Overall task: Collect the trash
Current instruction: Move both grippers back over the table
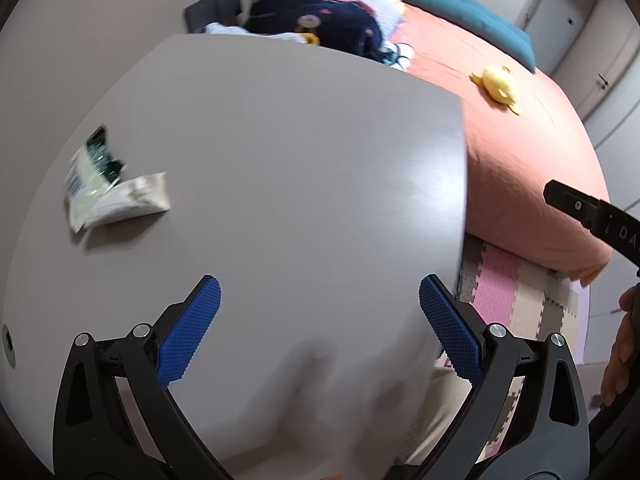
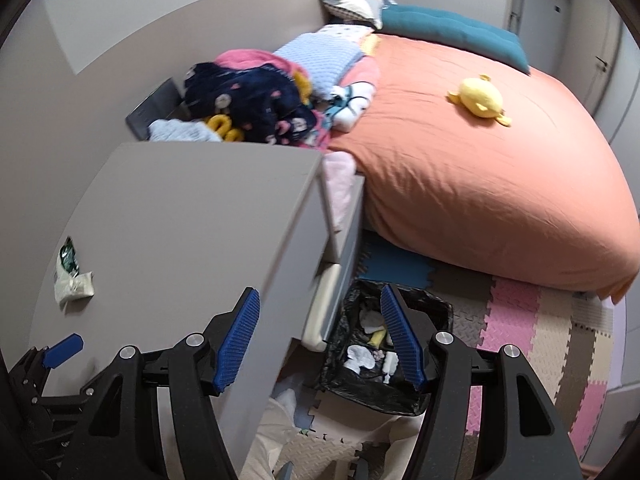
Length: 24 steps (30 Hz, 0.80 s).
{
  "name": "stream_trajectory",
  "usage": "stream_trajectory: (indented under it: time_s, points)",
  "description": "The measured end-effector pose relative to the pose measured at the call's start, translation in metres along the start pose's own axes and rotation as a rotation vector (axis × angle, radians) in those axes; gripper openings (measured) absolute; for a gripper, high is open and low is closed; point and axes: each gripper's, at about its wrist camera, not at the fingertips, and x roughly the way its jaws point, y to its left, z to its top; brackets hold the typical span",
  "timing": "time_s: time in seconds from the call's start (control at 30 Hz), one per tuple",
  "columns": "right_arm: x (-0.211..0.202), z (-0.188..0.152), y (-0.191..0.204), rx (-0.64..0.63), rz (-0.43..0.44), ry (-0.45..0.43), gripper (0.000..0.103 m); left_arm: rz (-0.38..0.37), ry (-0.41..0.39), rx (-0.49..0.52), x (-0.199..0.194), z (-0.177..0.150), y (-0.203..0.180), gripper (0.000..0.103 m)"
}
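Note:
A crumpled white and green wrapper [image 1: 108, 186] lies on the grey table top [image 1: 280, 160], near its left side; the right wrist view shows the same wrapper [image 2: 72, 276] far to the left. My left gripper [image 1: 320, 300] hovers above the table, open, nothing between its blue pads. My right gripper [image 2: 320, 312] is open and empty too, over the table's right edge. Below it on the floor stands a bin lined with a black bag [image 2: 400, 384], holding white and yellow scraps. One blue fingertip of the left gripper [image 2: 64, 348] shows at the lower left of the right wrist view.
A bed with an orange cover [image 2: 480, 184] stands right of the table, with a yellow plush toy [image 2: 480, 98], a teal cushion and a heap of clothes [image 2: 256, 108]. Coloured foam mats [image 2: 540, 332] cover the floor. A hand [image 1: 624, 344] shows at the right edge.

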Motion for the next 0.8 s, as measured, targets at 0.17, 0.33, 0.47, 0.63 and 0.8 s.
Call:
stream_trajectory:
  time_s: [0.17,0.33,0.47,0.63,0.8]
  points:
    - [0.005,0.0,0.03,-0.044,0.021,0.009,0.064,0.014,-0.007,-0.042,-0.005,-0.005,0.028,0.096]
    - [0.01,0.001,0.058,-0.088,0.045,0.018,0.064,0.032,-0.015,-0.094,-0.01,-0.009,0.055,0.096]
    - [0.014,0.0,0.081,-0.129,0.072,0.027,0.064,0.047,-0.02,-0.131,-0.015,-0.013,0.077,0.096]
    - [0.016,-0.004,0.111,-0.188,0.108,0.032,0.064,0.072,-0.031,-0.175,-0.022,-0.016,0.104,0.096]
    - [0.022,-0.005,0.143,-0.247,0.142,0.044,0.064,0.095,-0.036,-0.229,-0.027,-0.02,0.132,0.096]
